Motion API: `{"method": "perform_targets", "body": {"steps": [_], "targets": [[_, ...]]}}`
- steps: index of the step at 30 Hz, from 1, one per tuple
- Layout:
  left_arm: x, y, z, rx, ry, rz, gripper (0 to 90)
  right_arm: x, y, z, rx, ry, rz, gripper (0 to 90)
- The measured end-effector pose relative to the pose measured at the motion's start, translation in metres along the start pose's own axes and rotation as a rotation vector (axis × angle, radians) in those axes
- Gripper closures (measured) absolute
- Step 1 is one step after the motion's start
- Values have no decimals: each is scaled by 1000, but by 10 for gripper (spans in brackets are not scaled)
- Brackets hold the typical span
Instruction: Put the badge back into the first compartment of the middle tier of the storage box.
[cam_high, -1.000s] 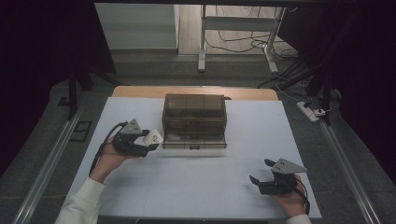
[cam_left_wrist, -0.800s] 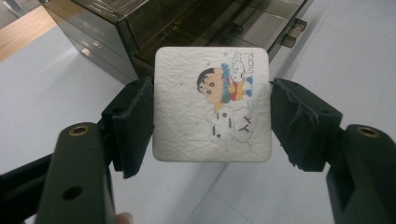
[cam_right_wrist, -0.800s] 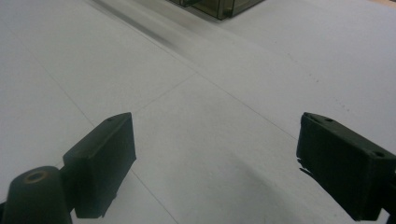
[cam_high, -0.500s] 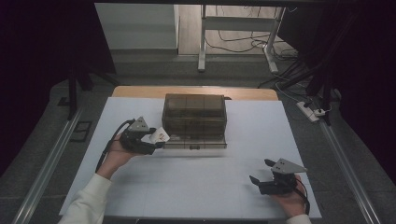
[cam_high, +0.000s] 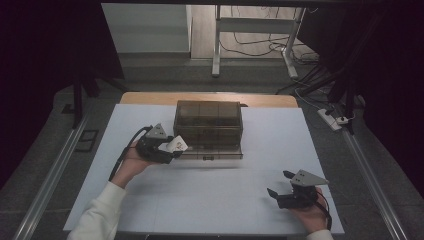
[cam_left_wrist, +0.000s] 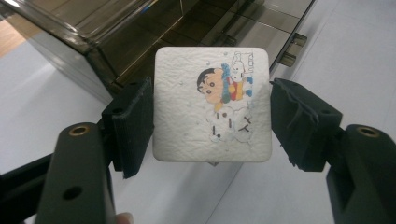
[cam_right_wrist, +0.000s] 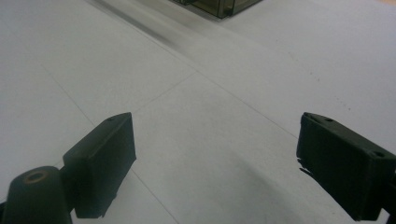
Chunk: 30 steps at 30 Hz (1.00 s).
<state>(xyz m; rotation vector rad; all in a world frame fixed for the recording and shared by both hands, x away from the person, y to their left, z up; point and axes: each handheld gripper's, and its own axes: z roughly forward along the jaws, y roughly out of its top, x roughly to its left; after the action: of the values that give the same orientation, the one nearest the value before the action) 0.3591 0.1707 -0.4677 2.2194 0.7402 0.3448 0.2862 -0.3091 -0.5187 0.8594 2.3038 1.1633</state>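
Lab-like test room: white-covered table (cam_high: 210, 200), metal frame stand (cam_high: 250, 35), floor cables (cam_high: 245, 50), power strip (cam_high: 336, 120).

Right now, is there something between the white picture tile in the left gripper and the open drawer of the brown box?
Nothing visible. The left gripper holds the tile just by the box, whose bottom drawer stands pulled out.

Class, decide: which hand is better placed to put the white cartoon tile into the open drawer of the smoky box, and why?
Left. The left gripper already clamps the tile beside the box's open drawer; the right gripper rests open near the table's front edge, holding nothing.
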Motion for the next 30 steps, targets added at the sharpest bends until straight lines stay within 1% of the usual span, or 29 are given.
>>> {"method": "perform_targets", "body": {"steps": [4,9,15,20,24,30], "targets": [[0,3,4,7,-6,7,324,0,0,1,-1,2,2,113],[0,6,6,-4,-8,3,324,0,0,0,2,-5,0,114],[4,11,8,-12,-15,4,324,0,0,0,4,-2,0,114],[4,16,15,-3,-23,12,324,0,0,0,-2,5,6,114],[3,20,21,-3,-34,17,324,0,0,0,0,-1,5,114],[4,23,25,2,-35,22,322,0,-1,0,-2,4,6,114]]}}
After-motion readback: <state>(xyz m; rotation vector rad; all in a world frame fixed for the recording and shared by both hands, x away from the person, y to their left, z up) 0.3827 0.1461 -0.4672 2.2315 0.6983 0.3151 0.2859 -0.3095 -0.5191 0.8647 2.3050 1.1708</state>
